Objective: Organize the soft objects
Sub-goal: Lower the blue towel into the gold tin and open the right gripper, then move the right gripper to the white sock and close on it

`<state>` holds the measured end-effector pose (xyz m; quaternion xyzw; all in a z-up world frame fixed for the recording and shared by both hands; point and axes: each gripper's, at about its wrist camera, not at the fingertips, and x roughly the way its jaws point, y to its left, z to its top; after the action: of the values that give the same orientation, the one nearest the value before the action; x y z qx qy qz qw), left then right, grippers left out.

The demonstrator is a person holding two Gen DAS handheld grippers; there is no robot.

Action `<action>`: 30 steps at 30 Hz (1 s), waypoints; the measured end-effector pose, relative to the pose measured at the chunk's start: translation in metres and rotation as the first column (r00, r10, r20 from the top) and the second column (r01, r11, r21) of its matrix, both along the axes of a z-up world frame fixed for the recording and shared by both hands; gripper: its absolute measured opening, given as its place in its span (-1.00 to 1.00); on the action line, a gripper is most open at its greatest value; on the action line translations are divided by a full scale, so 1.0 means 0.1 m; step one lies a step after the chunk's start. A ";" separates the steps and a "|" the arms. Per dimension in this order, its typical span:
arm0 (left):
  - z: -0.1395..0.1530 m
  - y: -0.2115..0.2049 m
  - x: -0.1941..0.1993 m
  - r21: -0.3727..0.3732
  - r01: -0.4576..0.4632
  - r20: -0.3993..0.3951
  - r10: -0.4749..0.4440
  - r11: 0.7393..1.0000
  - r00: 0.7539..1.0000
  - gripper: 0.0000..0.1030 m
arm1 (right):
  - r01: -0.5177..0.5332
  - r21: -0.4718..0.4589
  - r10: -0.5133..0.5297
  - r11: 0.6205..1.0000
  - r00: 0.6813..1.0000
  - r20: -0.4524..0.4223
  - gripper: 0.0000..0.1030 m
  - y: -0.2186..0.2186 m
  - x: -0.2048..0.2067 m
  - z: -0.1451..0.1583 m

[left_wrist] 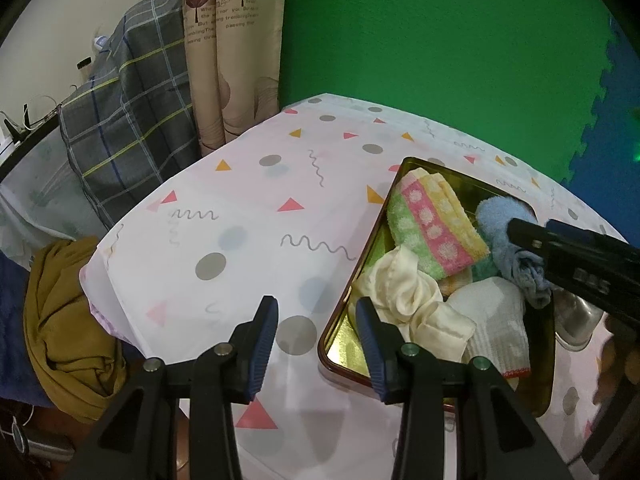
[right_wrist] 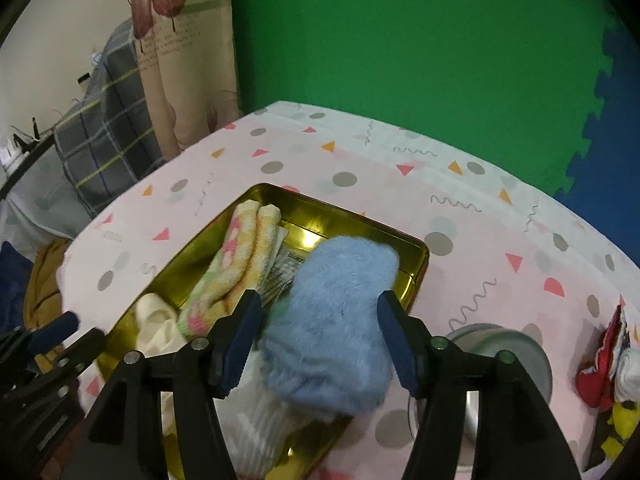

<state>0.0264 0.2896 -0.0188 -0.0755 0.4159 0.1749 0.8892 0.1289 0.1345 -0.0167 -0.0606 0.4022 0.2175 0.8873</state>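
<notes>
Left wrist view first: the left claw (left_wrist: 316,312) hangs wide apart with nothing between its blue pads, its right finger poised over the near left corner of the gold tin tray (left_wrist: 340,356), its left finger over the patterned counter (left_wrist: 240,216). Ahead and right of that claw the tray is packed: a cream satin cloth (left_wrist: 404,300) just past the right finger, a striped pink, green and yellow towel (left_wrist: 432,228) beyond it, a white ribbed sock (left_wrist: 500,328) to the right. Further right, the light blue fuzzy sock (left_wrist: 504,236) lies in the tray's far right part, and the right claw (left_wrist: 532,240) comes in from the right with its tip against it; the jaw spread can't be read from here.

Over to the right wrist view: the right claw (right_wrist: 320,316) stands part open, and the blue fuzzy sock (right_wrist: 336,320) sits right between the pads with daylight on both sides, so neither pad presses it. It droops over the tray (right_wrist: 352,220), on top of the white sock (right_wrist: 260,412). Left of this claw, the striped towel (right_wrist: 236,264) and the cream cloth (right_wrist: 156,324). To its right, a round metal tin (right_wrist: 504,344) on the counter (right_wrist: 400,176), and red, white and yellow soft items (right_wrist: 612,372) at the far right edge.
</notes>
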 end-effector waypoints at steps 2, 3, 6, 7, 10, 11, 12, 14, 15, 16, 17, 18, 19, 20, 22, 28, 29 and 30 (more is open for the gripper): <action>0.00 -0.01 0.00 0.003 -0.002 -0.001 0.002 1.000 1.000 -0.20 | -0.005 0.013 0.005 1.000 1.000 0.007 0.15 -0.07 -0.10 0.05; 0.00 -0.02 0.00 0.006 -0.002 -0.001 0.002 1.000 1.000 -0.20 | -0.007 0.019 0.007 1.000 1.000 0.011 0.19 -0.12 -0.17 0.08; 0.00 -0.05 0.00 0.022 0.002 -0.002 -0.002 1.000 1.000 -0.20 | -0.012 0.023 0.012 1.000 1.000 0.023 0.23 -0.27 -0.38 0.12; 0.00 -0.06 -0.01 0.028 0.003 -0.001 -0.003 1.000 1.000 -0.20 | -0.012 0.020 0.011 1.000 0.999 0.030 0.23 -0.34 -0.47 0.13; 0.01 -0.08 -0.01 0.035 0.009 -0.003 -0.009 0.999 1.000 -0.20 | -0.005 0.010 0.004 1.000 0.999 0.046 0.23 -0.56 -0.68 0.15; 0.01 -0.08 -0.01 0.030 0.016 -0.005 -0.015 0.999 1.000 -0.20 | 0.003 0.008 -0.003 1.000 0.999 0.051 0.23 -0.65 -0.75 0.15; 0.01 -0.09 -0.01 0.027 0.021 -0.007 -0.021 0.999 1.000 -0.20 | 0.019 0.001 -0.019 1.000 0.998 0.056 0.23 -0.77 -0.82 0.14; 0.00 -0.11 0.01 0.036 0.025 -0.014 -0.025 0.999 1.000 -0.20 | 0.050 -0.013 -0.049 0.999 0.997 0.059 0.23 -0.98 -0.90 0.13; 0.00 -0.12 0.01 0.037 0.026 -0.015 -0.026 0.999 1.000 -0.20 | 0.080 -0.024 -0.078 0.997 0.995 0.062 0.23 -1.15 -0.94 0.11; 0.00 -0.12 0.01 0.034 0.029 -0.015 -0.029 0.999 0.999 -0.20 | 0.102 -0.031 -0.099 0.994 0.993 0.065 0.23 -1.26 -0.95 0.10; 0.00 -0.12 0.01 0.030 0.031 -0.014 -0.031 0.999 0.999 -0.20 | 0.129 -0.036 -0.126 0.991 0.990 0.067 0.23 -1.40 -0.96 0.10; 0.00 -0.12 0.01 0.029 0.031 -0.014 -0.030 0.999 0.999 -0.20 | 0.158 -0.035 -0.156 0.987 0.986 0.064 0.23 -1.57 -0.98 0.09; 0.00 -0.12 0.01 0.033 0.028 -0.012 -0.027 0.999 1.000 -0.20 | 0.190 -0.036 -0.187 0.981 0.980 0.062 0.23 -1.73 -0.98 0.08; 0.01 -0.13 0.00 0.035 0.025 -0.007 -0.025 0.999 1.000 -0.20 | 0.236 -0.042 -0.233 0.971 0.970 0.061 0.23 -1.93 -0.97 0.07; 0.01 -0.14 0.00 0.036 0.027 -0.006 -0.026 0.999 1.000 -0.20 | 0.299 -0.047 -0.296 0.953 0.953 0.057 0.24 -2.22 -0.93 0.06; 0.00 -0.16 0.01 0.050 0.035 -0.013 -0.035 0.998 0.999 -0.20 | 0.444 -0.018 -0.442 0.896 0.895 0.059 0.24 -2.97 -0.80 0.12; 0.00 -0.17 0.01 0.052 0.037 -0.013 -0.037 0.998 0.999 -0.20 | 0.457 -0.012 -0.455 0.890 0.888 0.056 0.24 -3.05 -0.77 0.12; -0.01 -0.17 0.02 0.054 0.039 -0.017 -0.038 0.998 0.999 -0.20 | 0.471 -0.004 -0.470 0.882 0.881 0.052 0.26 -3.14 -0.72 0.12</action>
<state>0.0280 0.2723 -0.0194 -0.0418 0.4194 0.1697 0.8908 0.0568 -0.1795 -0.0043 0.0259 0.3846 -0.0092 0.9227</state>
